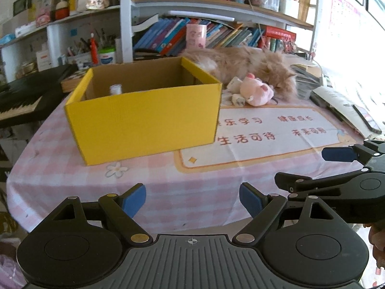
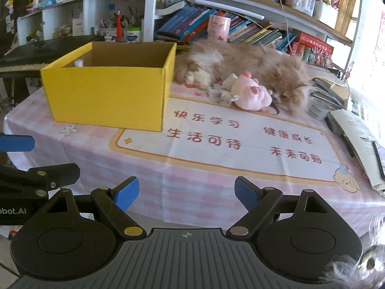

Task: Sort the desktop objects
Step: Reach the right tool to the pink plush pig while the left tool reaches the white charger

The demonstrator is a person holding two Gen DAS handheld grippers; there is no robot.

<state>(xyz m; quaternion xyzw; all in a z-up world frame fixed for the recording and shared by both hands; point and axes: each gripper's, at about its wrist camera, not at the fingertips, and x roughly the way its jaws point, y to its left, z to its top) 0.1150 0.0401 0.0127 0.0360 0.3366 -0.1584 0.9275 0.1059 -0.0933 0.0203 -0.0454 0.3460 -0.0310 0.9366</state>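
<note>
A yellow cardboard box (image 1: 144, 118) stands open on the pink checked tablecloth (image 1: 192, 180); it also shows in the right wrist view (image 2: 108, 96). A small white bottle (image 1: 115, 89) stands inside it. A pink plush toy (image 1: 256, 91) and small pale items (image 2: 220, 94) lie behind the printed mat, against a sleeping cat. My left gripper (image 1: 192, 201) is open and empty above the near table edge. My right gripper (image 2: 186, 192) is open and empty beside it, its blue pads (image 1: 339, 154) showing in the left wrist view.
A long-haired ginger cat (image 2: 252, 65) lies across the back of the table. Stacked books and papers (image 2: 356, 130) sit at the right edge. A keyboard piano (image 1: 21, 96) stands left of the table. Crowded bookshelves (image 1: 204, 31) rise behind.
</note>
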